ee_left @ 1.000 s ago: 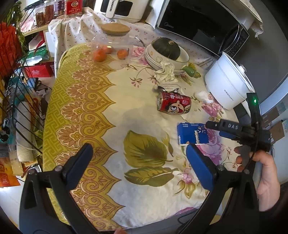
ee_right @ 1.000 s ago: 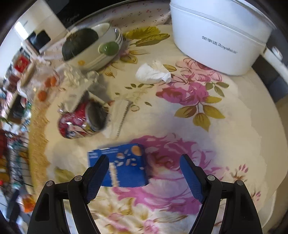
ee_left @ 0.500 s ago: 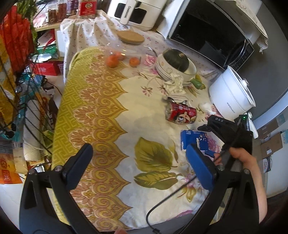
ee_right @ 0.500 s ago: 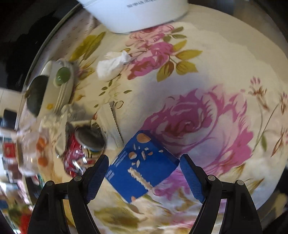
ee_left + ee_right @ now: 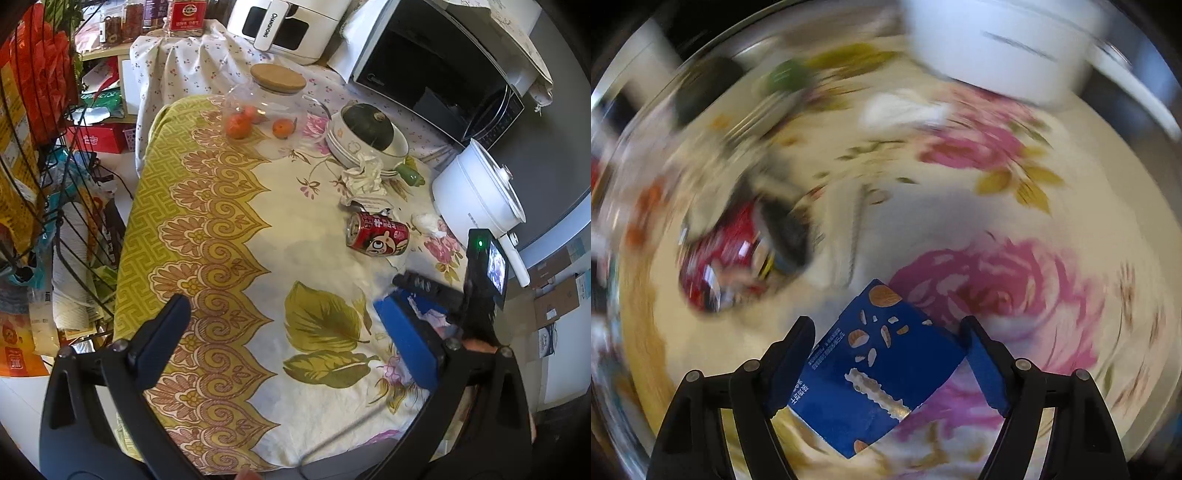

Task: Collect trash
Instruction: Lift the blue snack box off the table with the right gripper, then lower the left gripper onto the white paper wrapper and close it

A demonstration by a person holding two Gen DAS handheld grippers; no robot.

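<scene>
Trash lies scattered over the far right part of the counter point(image 5: 207, 229), which wears a cloth with a yellow-green patterned border and printed flowers. The white cooker pot point(image 5: 476, 192) stands at the counter's right edge, and a stack of bowls point(image 5: 365, 144) holding a dark squash sits behind the litter, beside a glass jar point(image 5: 266, 107) with oranges inside.

The left claw point(image 5: 291, 339) hangs above the near half of the counter, tilted steeply down, its two blue pads spread wide with nothing between them. The right claw point(image 5: 888, 363) points almost straight down over the blue carton point(image 5: 875, 373). The carton lies flat on the cloth, turned cornerwise, between the two pads; the jaws are closing, and the left pad is at the carton's edge while the right pad stands just beside its corner, so no firm grip shows. That view is smeared with motion blur.

The red drink can point(image 5: 376, 236) lies on its side just beyond the carton. A crumpled white tissue point(image 5: 364, 177) rests against the bowls, with a torn wrapper just below it, and a smaller white wad point(image 5: 426, 223) lies near the pot's base.
</scene>
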